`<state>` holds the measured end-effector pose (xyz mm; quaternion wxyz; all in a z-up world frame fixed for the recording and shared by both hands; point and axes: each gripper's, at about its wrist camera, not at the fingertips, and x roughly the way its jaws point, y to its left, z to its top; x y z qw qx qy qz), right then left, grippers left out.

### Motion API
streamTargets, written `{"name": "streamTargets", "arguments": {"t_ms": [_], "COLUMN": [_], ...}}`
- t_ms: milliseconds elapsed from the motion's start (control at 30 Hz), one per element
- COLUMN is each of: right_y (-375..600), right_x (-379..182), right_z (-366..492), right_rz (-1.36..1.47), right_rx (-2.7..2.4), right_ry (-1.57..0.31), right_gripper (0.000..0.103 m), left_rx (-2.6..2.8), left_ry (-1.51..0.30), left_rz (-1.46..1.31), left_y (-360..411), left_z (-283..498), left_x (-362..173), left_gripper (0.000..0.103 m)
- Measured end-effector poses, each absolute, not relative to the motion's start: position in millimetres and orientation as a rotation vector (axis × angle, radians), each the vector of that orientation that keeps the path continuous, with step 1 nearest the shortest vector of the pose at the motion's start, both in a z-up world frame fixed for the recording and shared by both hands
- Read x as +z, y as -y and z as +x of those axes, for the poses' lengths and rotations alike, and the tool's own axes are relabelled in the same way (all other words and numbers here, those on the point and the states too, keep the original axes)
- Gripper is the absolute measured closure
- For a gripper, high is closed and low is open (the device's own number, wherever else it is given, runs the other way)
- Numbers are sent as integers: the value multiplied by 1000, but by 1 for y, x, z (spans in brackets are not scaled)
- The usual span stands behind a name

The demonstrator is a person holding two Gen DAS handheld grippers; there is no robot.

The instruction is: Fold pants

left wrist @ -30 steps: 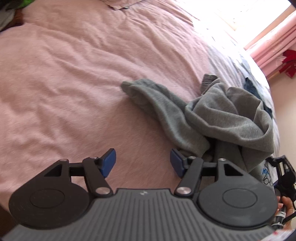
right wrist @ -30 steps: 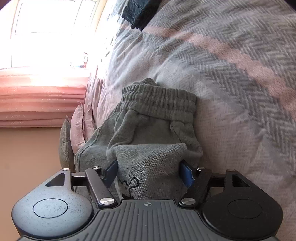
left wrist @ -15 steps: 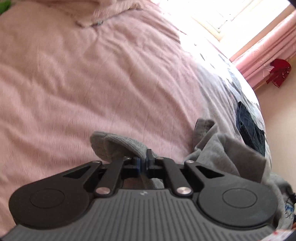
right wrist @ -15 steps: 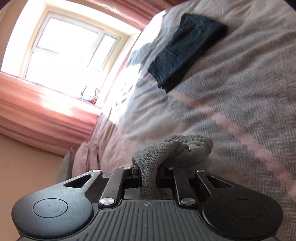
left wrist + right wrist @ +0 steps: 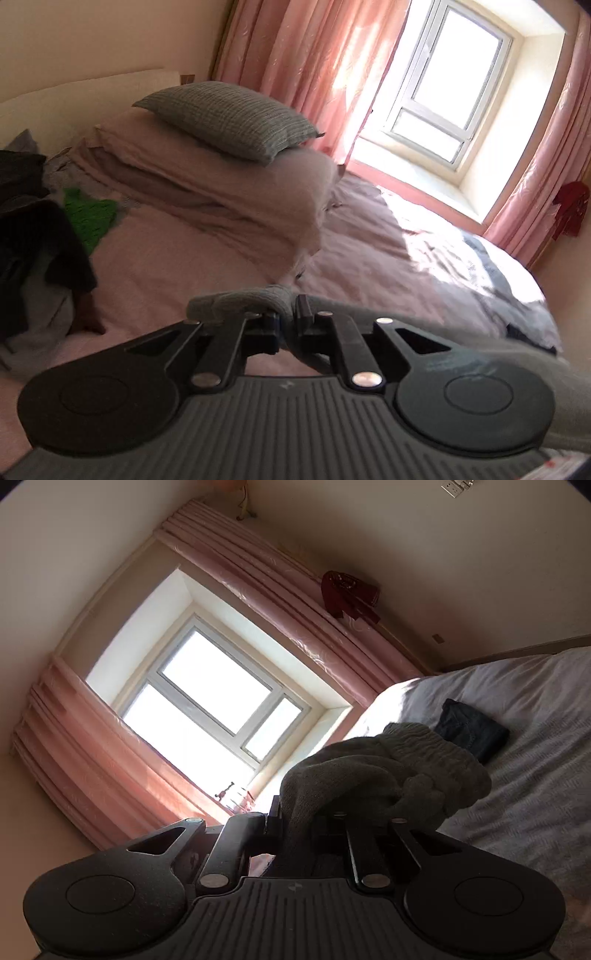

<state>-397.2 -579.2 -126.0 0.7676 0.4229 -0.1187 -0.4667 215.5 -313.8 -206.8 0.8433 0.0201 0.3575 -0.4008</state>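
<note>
Nearest the left wrist camera, the left hand-held gripper (image 5: 287, 325) pinches a rolled edge of the grey knit sweatpants (image 5: 255, 300), its jaws nearly together on the fabric. The cloth runs rightward from the grip, raised above the pink-covered bed (image 5: 177, 266). In the right wrist view, the right hand-held gripper (image 5: 299, 821) likewise clamps a bunched, ribbed part of the same sweatpants (image 5: 388, 771), which mounds above its jaws. Beyond lie a folded dark blue garment (image 5: 471, 733) on the grey herringbone blanket (image 5: 532, 782), a grey striped pillow (image 5: 229, 118) on stacked pink bedding, then pink curtains (image 5: 110, 768) and a bright window (image 5: 214, 701).
</note>
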Motion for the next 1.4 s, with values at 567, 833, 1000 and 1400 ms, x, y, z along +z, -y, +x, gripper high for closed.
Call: {"name": "streamTargets", "arguments": {"t_ms": [567, 833, 1000, 1400], "right_y": [562, 667, 690, 713], "right_x": [-330, -394, -405, -413], "right_z": [-447, -431, -441, -450], "right_rz": [1307, 1199, 1231, 1253], "right_rx": [-1451, -1379, -1345, -1333], "right_ry": [-547, -522, -475, -548], "right_gripper": [53, 51, 46, 39], "left_rx": [-713, -1152, -1155, -1169], "left_ry": [-1181, -1283, -1357, -872], "left_rz": [305, 14, -143, 145], "left_y": [271, 498, 573, 573], "left_z": [167, 70, 47, 90], "left_x": [-394, -440, -462, -277], "left_gripper": [76, 62, 54, 100]}}
